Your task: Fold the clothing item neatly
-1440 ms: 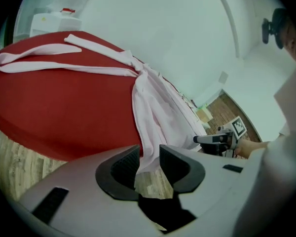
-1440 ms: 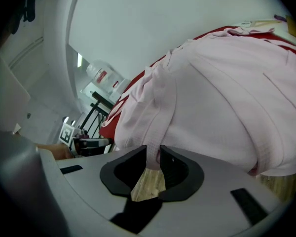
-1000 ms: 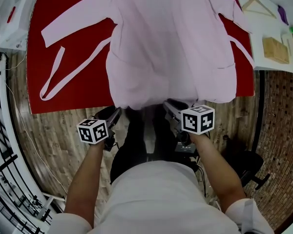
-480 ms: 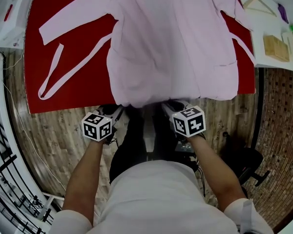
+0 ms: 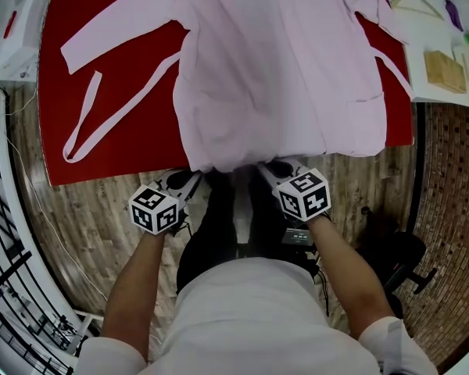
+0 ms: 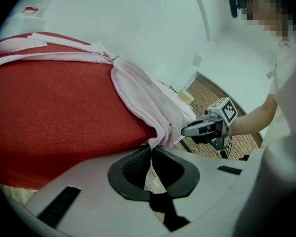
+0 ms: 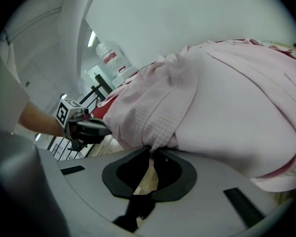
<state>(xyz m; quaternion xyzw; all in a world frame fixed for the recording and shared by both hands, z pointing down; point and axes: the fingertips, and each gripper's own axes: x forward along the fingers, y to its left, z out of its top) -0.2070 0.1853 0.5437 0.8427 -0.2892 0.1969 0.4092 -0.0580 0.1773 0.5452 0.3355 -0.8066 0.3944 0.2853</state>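
Both grippers have moved forward since a second ago, from over the wooden floor [image 5: 86, 209] up to the near hem of the pink robe [image 5: 281, 76]. Their jaws have just been closing with that hem between them.

At the far left, a white box [image 5: 16, 45] sits beside the red cover [image 5: 117, 76], which lies spread flat. On the left part of the cover, the robe's left sleeve [image 5: 117, 31] reaches out to the far left. Its belt [image 5: 94, 119] lies in a long loop running toward the near edge.

Your left gripper [image 5: 194, 180] is at that near edge, jaws pressed together on the hem's left corner. Its own view shows the cloth pinched at the tips.

The robe covers the middle and right of the cover, with its hem draped over the near edge.

Your right gripper [image 5: 270, 170] is near the left one but apart from it, jaws clamped on a bunched fold around the middle of the hem.

Further right, a pocket [image 5: 359, 109] shows on the robe. At the far right, a wooden block [image 5: 444, 70] and a hanger [image 5: 413, 2] lie on a white surface [image 5: 453, 100].
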